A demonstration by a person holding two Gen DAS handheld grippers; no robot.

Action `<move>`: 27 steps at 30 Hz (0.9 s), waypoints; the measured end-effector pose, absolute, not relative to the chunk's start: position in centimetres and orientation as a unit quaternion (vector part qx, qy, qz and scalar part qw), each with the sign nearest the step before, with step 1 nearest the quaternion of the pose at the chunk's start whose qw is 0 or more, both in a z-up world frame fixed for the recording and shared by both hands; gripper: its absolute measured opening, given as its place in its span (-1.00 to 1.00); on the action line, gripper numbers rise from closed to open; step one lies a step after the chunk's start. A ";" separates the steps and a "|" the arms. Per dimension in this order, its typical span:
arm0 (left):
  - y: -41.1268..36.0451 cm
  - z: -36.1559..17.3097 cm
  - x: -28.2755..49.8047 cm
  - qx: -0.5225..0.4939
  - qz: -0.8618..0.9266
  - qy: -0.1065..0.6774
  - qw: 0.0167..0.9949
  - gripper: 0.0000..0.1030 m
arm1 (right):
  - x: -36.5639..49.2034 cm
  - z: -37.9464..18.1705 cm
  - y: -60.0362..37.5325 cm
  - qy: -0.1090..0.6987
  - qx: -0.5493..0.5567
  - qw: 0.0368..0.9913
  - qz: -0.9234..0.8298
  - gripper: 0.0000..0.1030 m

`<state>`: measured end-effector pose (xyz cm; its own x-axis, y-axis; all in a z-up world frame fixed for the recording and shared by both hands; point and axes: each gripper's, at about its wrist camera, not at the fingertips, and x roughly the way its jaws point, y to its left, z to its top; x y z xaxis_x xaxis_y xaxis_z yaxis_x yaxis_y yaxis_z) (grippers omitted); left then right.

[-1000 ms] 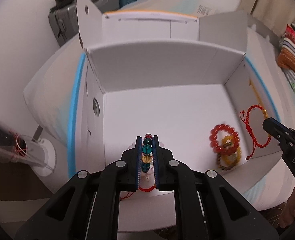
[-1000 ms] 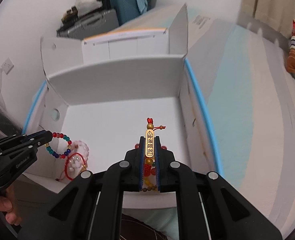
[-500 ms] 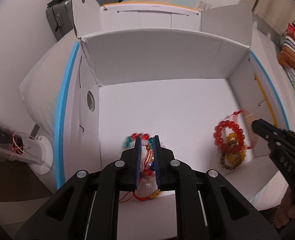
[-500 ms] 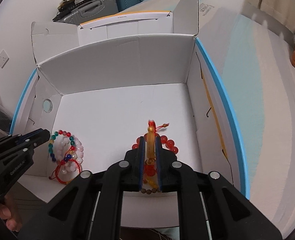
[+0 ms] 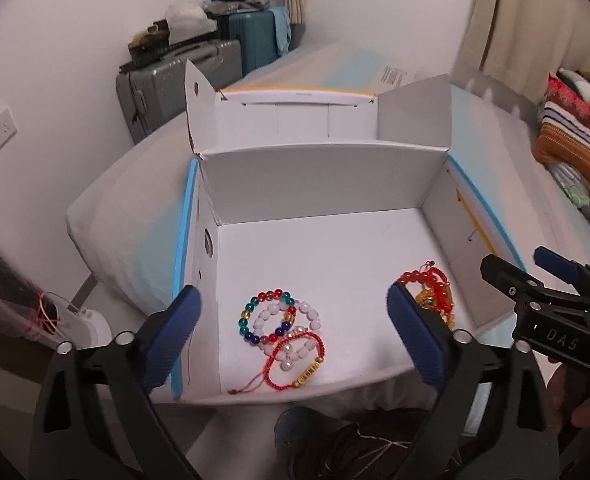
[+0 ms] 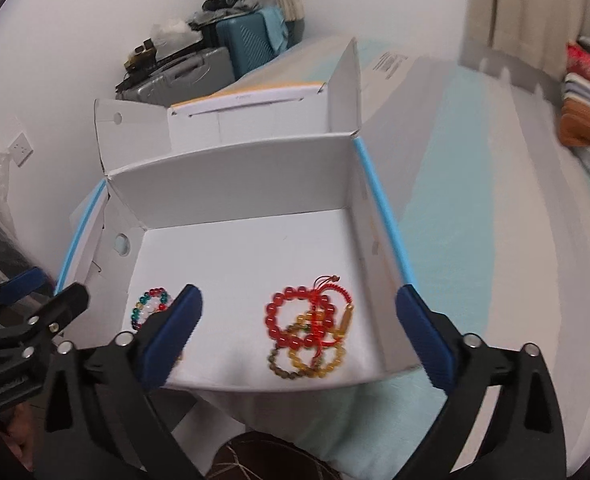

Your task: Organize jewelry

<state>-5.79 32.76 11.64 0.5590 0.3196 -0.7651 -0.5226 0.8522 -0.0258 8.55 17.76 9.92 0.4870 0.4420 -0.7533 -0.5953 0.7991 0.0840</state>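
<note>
**Both grippers spread wide above the white box, bracelets lying loose inside**

The left gripper [image 5: 293,316] is seen angled downward over the near edge of the open white cardboard box [image 5: 323,172], which is set on a pale bed [image 5: 107,216]. Its jaws are opening and are spread to the lower left and lower right of the left wrist frame, with nothing pressed between the blue pads [image 5: 171,330]. Beneath the gap, on the box floor in the lower centre of that frame, a multicoloured bead bracelet [image 5: 251,312] is laid over a white bead bracelet [image 5: 309,314], and a red cord bracelet [image 5: 297,356] with a gold tube is overlapped onto them.

The right gripper [image 6: 297,324] is likewise pitched downward from the near side, its jaws opening and gripping nothing. Between its spread fingers, in the lower centre of the right wrist frame, a red bead bracelet [image 6: 273,316] is piled with an amber bead bracelet [image 6: 315,364], a dark bead bracelet [image 6: 277,362] and a red knotted cord [image 6: 327,286] carrying a gold charm; these are touching one another near the box's right wall.

Each gripper is caught at the edge of the other's view: the right one at the right edge of the left wrist frame, with part of a hand [image 5: 583,408] below it, the left one at the lower left of the right wrist frame. Suitcases [image 5: 183,80] are stacked against the wall at upper left.
</note>
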 end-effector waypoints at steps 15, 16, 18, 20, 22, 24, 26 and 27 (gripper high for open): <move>29.0 11.9 -10.3 -0.115 0.266 0.364 0.885 0.89 | 2.7 10.7 12.7 0.359 -0.098 0.871 0.320 0.85; 28.7 11.6 -10.7 -0.113 0.267 0.364 0.885 0.89 | 2.4 10.6 12.5 0.359 -0.097 0.871 0.320 0.85; 28.5 11.1 -11.3 -0.119 0.267 0.366 0.884 0.89 | 2.1 10.4 12.1 0.361 -0.094 0.871 0.320 0.85; 28.2 10.6 -11.9 -0.125 0.267 0.367 0.882 0.89 | 1.7 10.1 11.7 0.365 -0.094 0.869 0.320 0.85; 27.7 10.1 -12.2 -0.117 0.271 0.372 0.880 0.89 | 1.2 9.8 11.4 0.368 -0.098 0.867 0.321 0.85; 27.3 9.9 -12.6 -0.113 0.268 0.374 0.880 0.89 | 0.8 9.6 11.2 0.370 -0.099 0.865 0.324 0.85; 27.0 9.8 -12.7 -0.113 0.268 0.374 0.880 0.89 | 0.6 9.6 11.0 0.369 -0.099 0.866 0.323 0.86; 26.9 9.8 -12.8 -0.112 0.268 0.374 0.881 0.89 | 0.5 9.6 11.1 0.369 -0.099 0.866 0.323 0.86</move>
